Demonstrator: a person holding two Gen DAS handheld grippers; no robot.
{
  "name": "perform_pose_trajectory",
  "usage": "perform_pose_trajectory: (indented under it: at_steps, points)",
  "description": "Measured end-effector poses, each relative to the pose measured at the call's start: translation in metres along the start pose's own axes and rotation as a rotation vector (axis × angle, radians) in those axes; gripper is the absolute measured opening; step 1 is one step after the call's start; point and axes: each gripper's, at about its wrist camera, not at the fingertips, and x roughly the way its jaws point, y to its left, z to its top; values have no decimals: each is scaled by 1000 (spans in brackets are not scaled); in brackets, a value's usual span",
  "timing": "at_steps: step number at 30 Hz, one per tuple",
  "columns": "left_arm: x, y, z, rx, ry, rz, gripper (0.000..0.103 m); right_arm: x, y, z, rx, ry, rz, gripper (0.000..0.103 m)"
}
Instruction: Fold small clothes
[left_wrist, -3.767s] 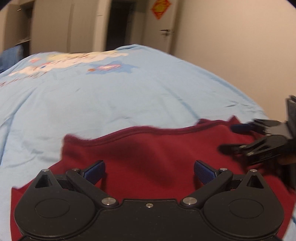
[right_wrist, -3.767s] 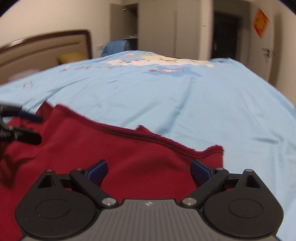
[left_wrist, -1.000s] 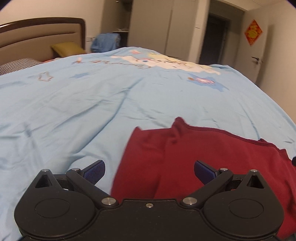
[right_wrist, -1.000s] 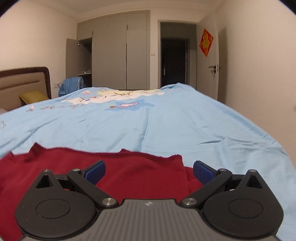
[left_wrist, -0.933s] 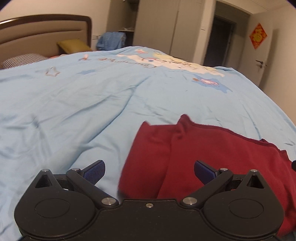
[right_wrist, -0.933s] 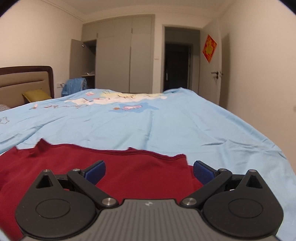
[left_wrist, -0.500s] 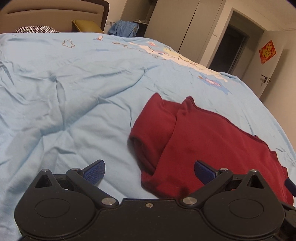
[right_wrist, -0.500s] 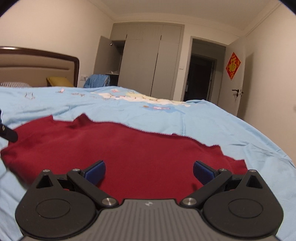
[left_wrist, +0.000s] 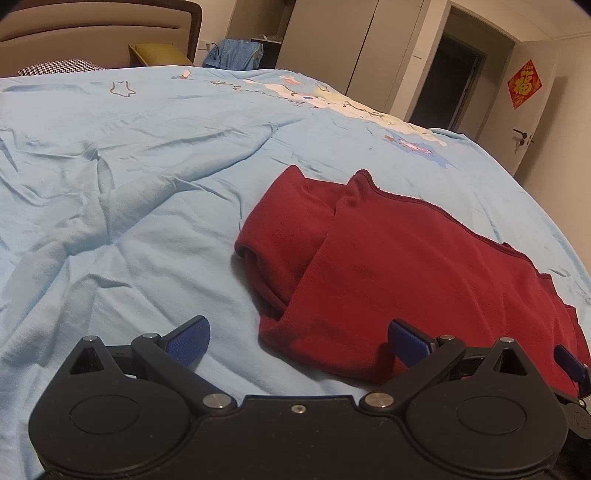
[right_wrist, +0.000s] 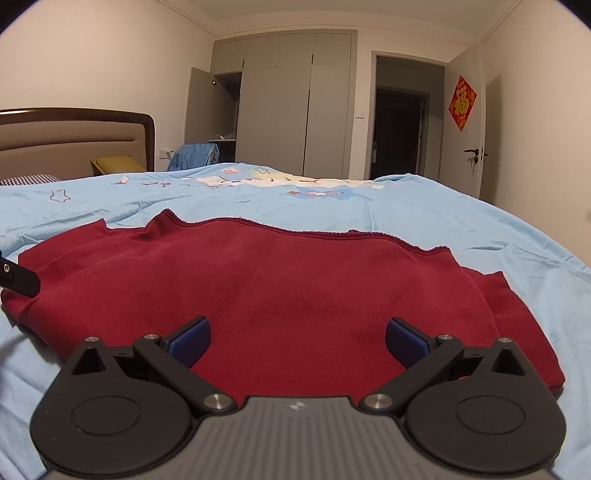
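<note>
A dark red garment (left_wrist: 406, 266) lies folded on the light blue bed cover (left_wrist: 129, 192), its top layer doubled over a lower one that sticks out at the left. My left gripper (left_wrist: 298, 338) is open just short of the garment's near left corner, holding nothing. In the right wrist view the same red garment (right_wrist: 280, 280) spreads wide in front of my right gripper (right_wrist: 297, 338), which is open and empty over the near hem. A blue pad of the right gripper (left_wrist: 569, 363) shows at the left view's right edge.
The bed cover (right_wrist: 461, 221) is wrinkled to the left. A headboard (right_wrist: 74, 133) with a yellow pillow (right_wrist: 114, 164) stands far left. Behind the bed are wardrobes (right_wrist: 295, 107), a dark doorway (right_wrist: 399, 133) and a door with a red decoration (right_wrist: 461, 103). The bed drops off on the right.
Both grippers have pulled back and risen from the garment, open all along. The garment now lies folded over itself, with more of it and of the bed in view.
</note>
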Motion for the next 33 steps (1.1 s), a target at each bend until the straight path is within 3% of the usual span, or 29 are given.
perform_pose_trajectory:
  at_steps: [18, 33]
  points:
    - [0, -11, -8, 24, 13, 2, 102, -2, -8, -2, 23, -4, 18, 103]
    - [-11, -19, -13, 31, 54, -89, 102, -2, -8, -2, 24, -4, 18, 103]
